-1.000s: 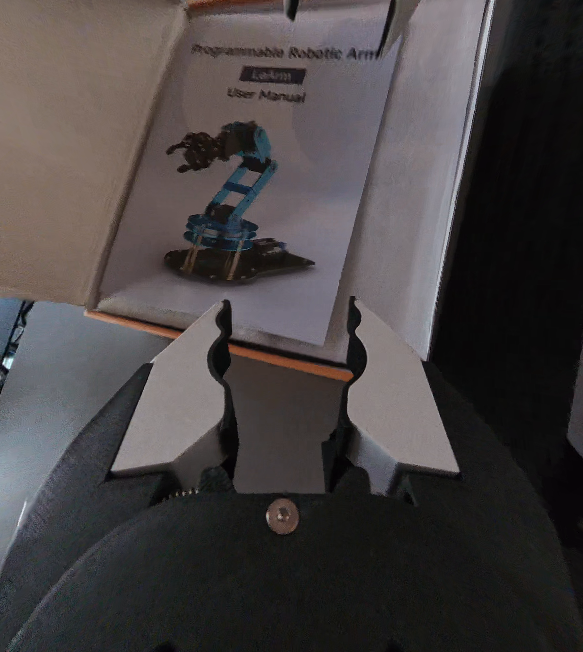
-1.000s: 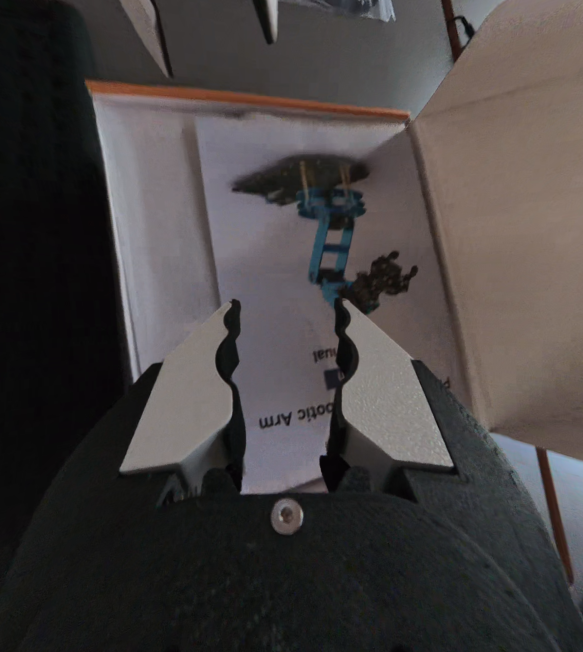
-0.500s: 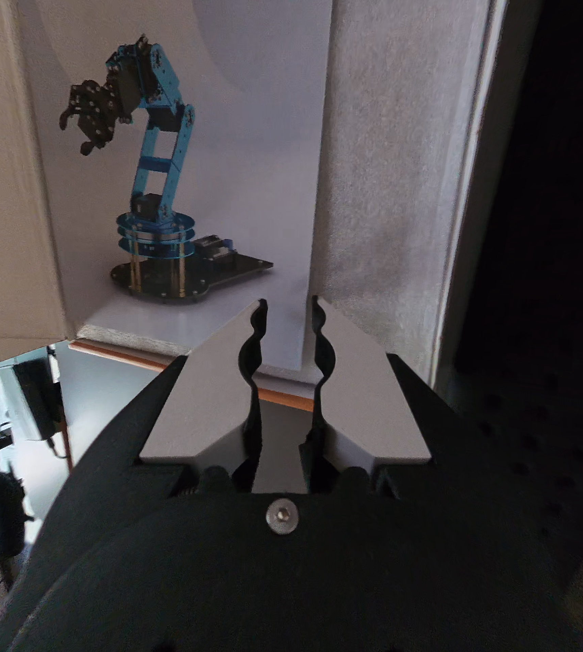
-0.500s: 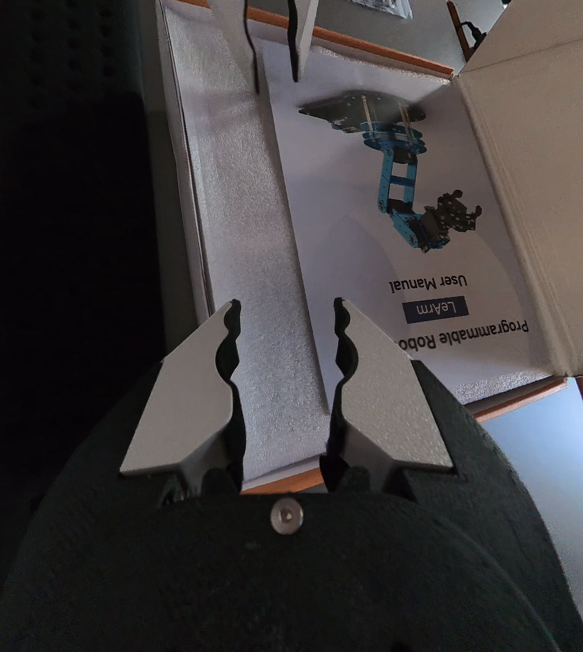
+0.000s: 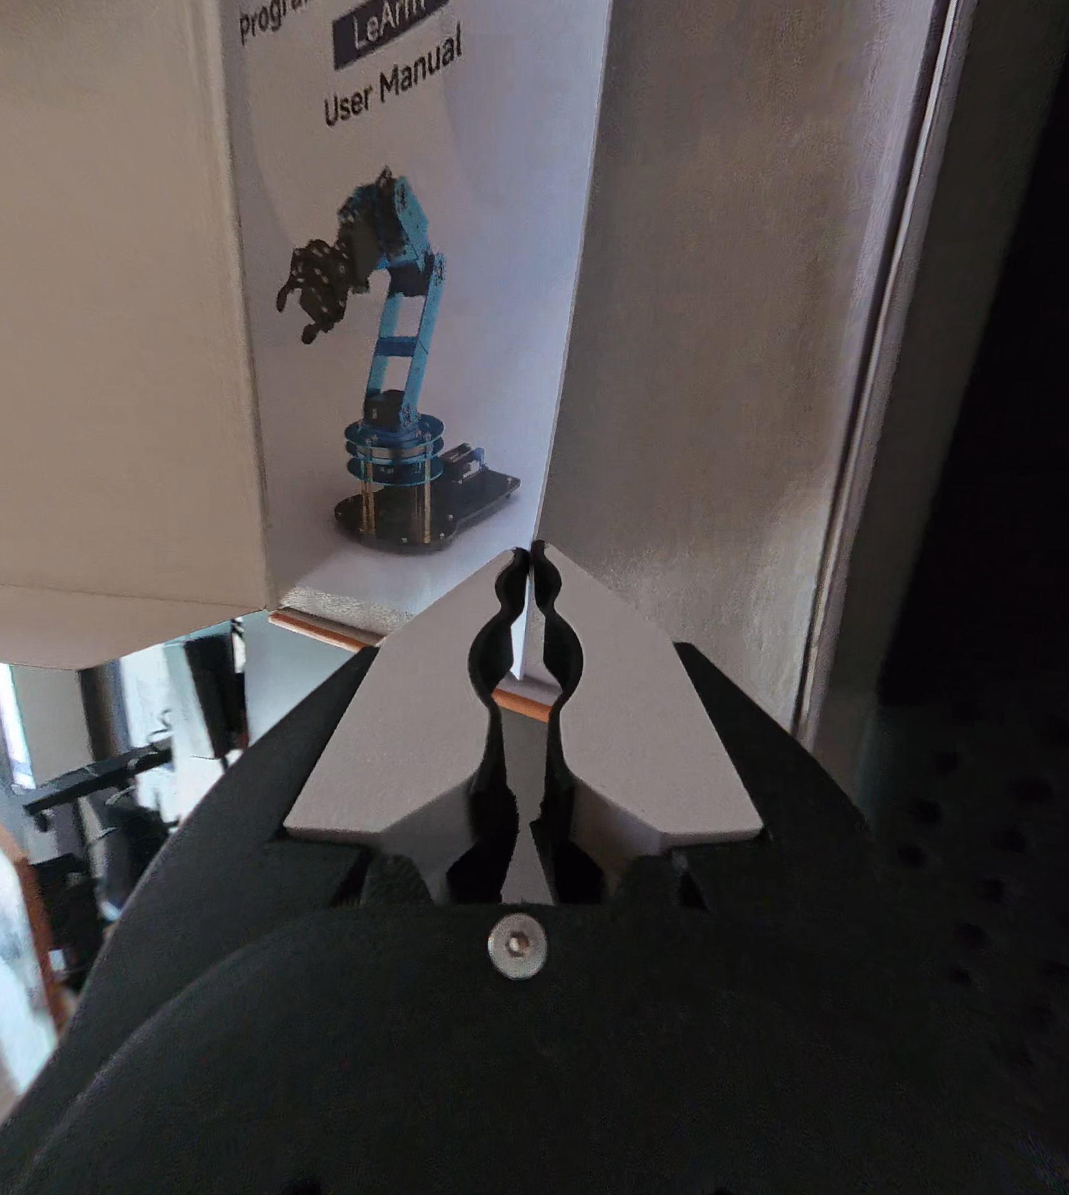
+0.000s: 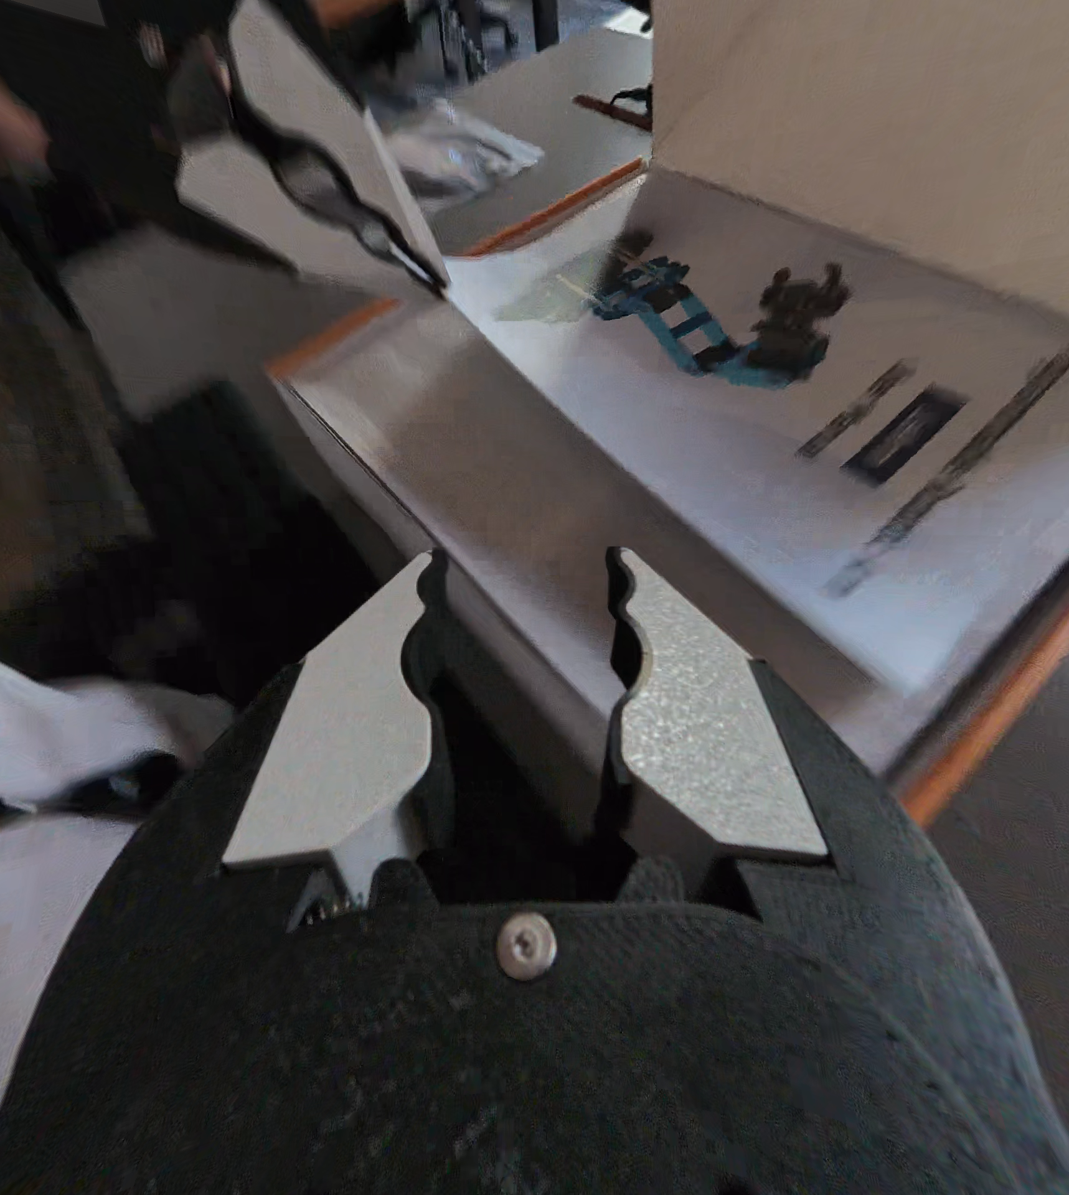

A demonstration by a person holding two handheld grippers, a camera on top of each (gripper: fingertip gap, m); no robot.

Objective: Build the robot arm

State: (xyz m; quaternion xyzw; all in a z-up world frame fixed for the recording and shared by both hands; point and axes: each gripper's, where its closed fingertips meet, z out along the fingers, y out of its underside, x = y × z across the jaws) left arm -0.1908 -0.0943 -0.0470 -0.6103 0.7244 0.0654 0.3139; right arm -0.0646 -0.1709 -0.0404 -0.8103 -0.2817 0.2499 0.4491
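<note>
An open box with an orange rim [image 5: 324, 637] holds a white booklet [image 5: 454, 258] with a picture of a blue robot arm, lying on white foam [image 5: 713, 323]. My left gripper [image 5: 528, 549] is shut on the booklet's near right corner; a strip of paper shows between the jaws. In the right wrist view the left gripper [image 6: 434, 284] pinches that corner of the booklet [image 6: 713, 420]. My right gripper [image 6: 522, 562] is open and empty, just above the near edge of the foam [image 6: 486, 465] at the box's rim [image 6: 1004, 698].
The beige box lid [image 5: 85, 291] stands open beside the booklet, and also shows in the right wrist view [image 6: 907, 129]. A dark perforated mat [image 5: 1004, 840] lies right of the box. A clear plastic bag [image 6: 467, 155] lies on the grey table [image 6: 1068, 873]. White cloth [image 6: 33, 776] is at the left. Some 15 cm of space lies between my two pairs of fingers.
My left gripper has moved to the booklet's corner and shut on it. My right gripper has drawn back and dropped low to the box's near edge, still open.
</note>
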